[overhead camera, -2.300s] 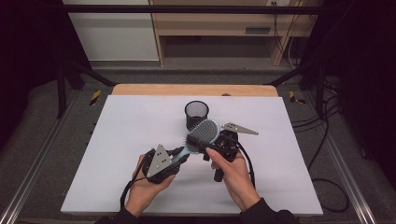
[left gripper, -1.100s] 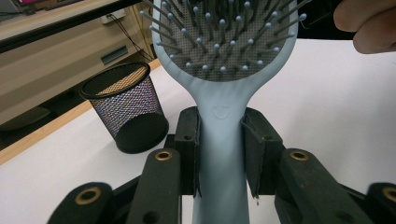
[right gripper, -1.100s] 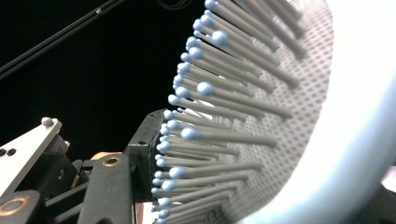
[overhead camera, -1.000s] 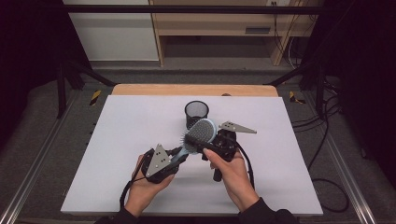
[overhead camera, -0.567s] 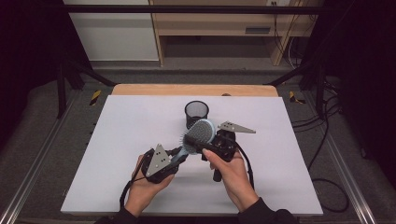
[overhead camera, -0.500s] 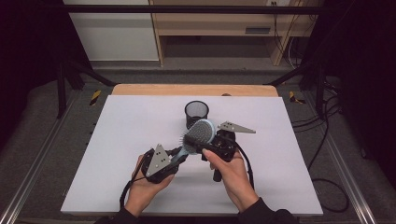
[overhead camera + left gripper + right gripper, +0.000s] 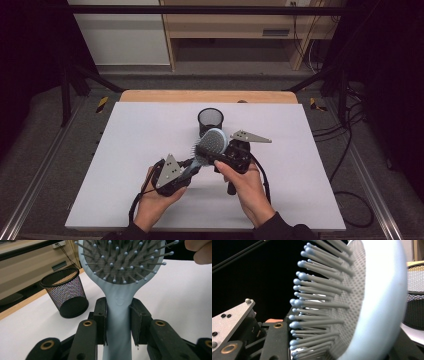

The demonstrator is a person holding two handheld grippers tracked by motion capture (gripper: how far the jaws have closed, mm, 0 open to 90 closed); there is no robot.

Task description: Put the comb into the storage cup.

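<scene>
A light blue hairbrush (image 7: 216, 140) is held up over the white table, bristles facing left in the high view. My left gripper (image 7: 192, 167) is shut on its handle (image 7: 119, 315), one pad against each side (image 7: 118, 322). My right gripper (image 7: 212, 152) reaches in from the right and straddles the brush head (image 7: 374, 302). Its jaws have just been closing with the head between them (image 7: 342, 340). The bristle tips stand very close to one jaw and the smooth back lies by the other. I see no bristle bent.
A black mesh cup (image 7: 210, 120) stands upright just behind the brush, toward the table's far middle, and also appears behind the handle as the mesh cup (image 7: 65, 296). The white table top (image 7: 125, 150) has a wooden far edge (image 7: 210, 96). Cables trail on the floor at right.
My right gripper's jaws have drawn in around the brush head, which shifted slightly. My left hand and the handle stayed put.
</scene>
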